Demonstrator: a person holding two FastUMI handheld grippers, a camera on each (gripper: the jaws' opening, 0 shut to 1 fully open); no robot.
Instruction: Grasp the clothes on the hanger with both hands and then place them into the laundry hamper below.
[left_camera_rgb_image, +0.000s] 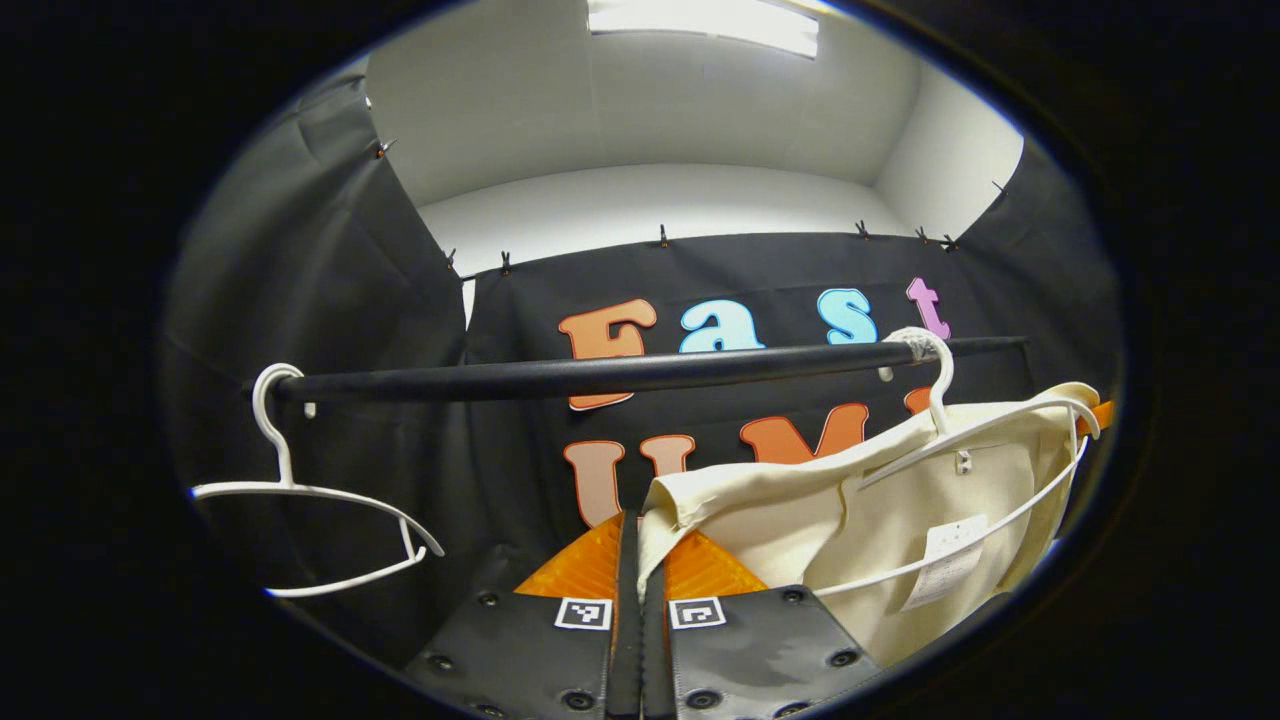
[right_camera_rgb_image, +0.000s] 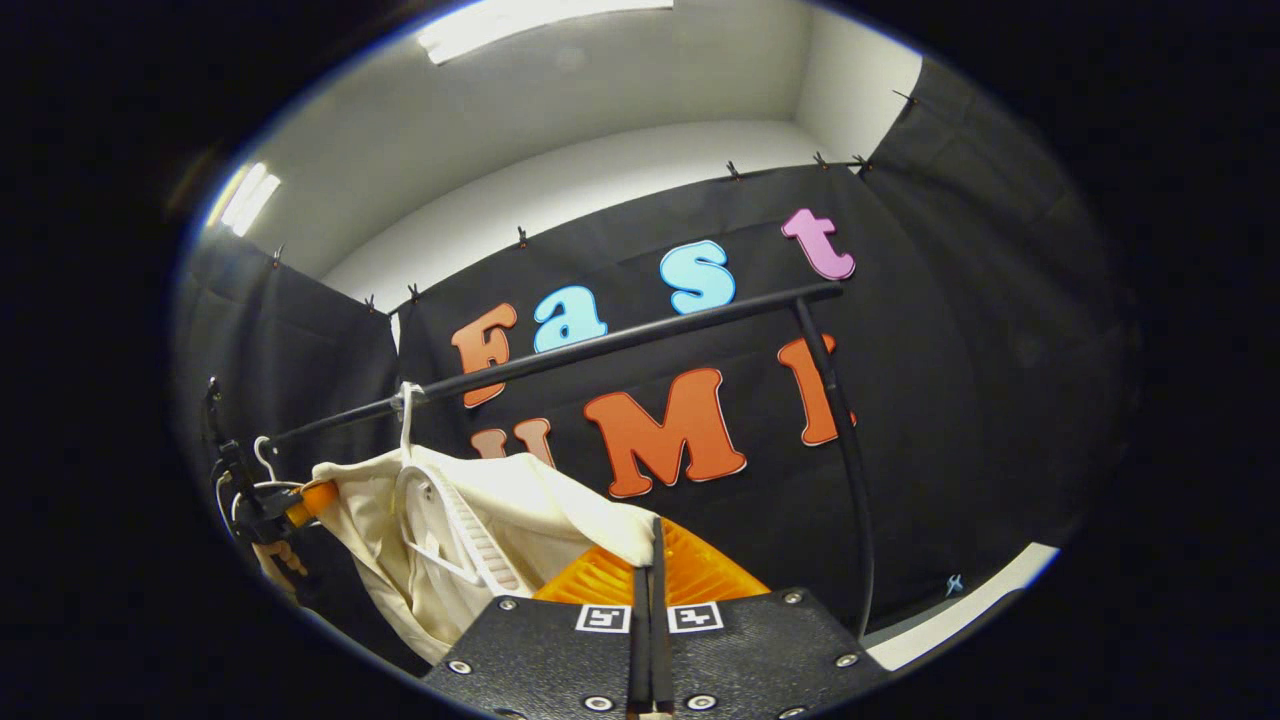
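Cream cloth is pinched at both ends: left gripper (left_camera_rgb_image: 641, 560) has its jaws closed on one shoulder corner of the cream garment (left_camera_rgb_image: 880, 520), right gripper (right_camera_rgb_image: 652, 565) closed on the opposite corner. Garment hangs on its white hanger (left_camera_rgb_image: 985, 440), hooked over the black rail (left_camera_rgb_image: 620, 372), long axis running gripper to gripper along the rail. Both grippers angle upward below the rail. Spare hanger (left_camera_rgb_image: 320, 500) sits well apart. Likely next: slide cloth off, then lower.
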